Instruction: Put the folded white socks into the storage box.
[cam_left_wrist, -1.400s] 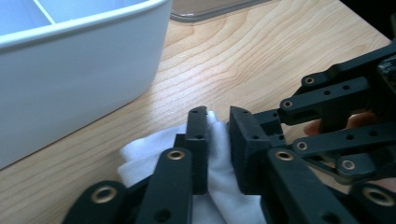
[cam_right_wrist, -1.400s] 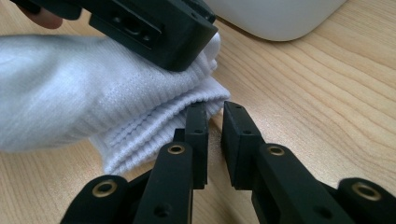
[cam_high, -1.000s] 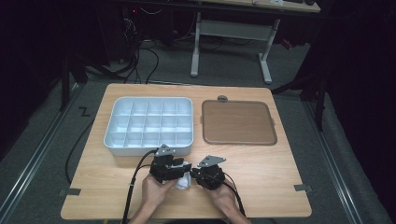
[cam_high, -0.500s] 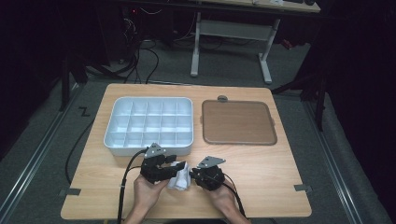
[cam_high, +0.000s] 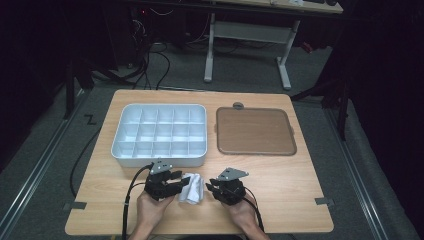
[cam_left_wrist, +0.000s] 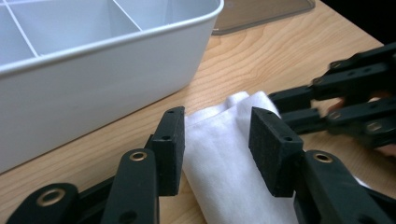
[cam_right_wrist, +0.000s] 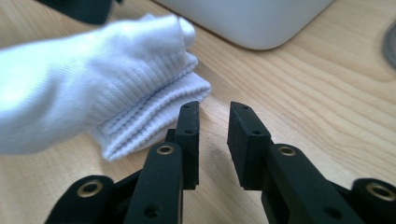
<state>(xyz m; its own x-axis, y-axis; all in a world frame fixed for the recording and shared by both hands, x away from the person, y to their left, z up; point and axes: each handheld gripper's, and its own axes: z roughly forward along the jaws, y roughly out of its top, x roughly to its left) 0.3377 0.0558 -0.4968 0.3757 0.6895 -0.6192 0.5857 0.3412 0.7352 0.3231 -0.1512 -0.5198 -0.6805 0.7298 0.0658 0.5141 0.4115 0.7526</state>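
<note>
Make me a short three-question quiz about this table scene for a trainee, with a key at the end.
1. True or false: the left tool has its jaws on either side of the white folded cloth.
2. Which thing lies right of the white divided tray in the high view? A) a brown flat tray B) a red bowl C) a blue cup
3. Fill in: between the jaws of the right tool lies nothing but bare ____.

Key
1. True; the cloth lies in the gap, the pads not pressing on it.
2. A, the brown flat tray.
3. Table; the cloth lies just beside the tool's left jaw in the right gripper view.
</note>
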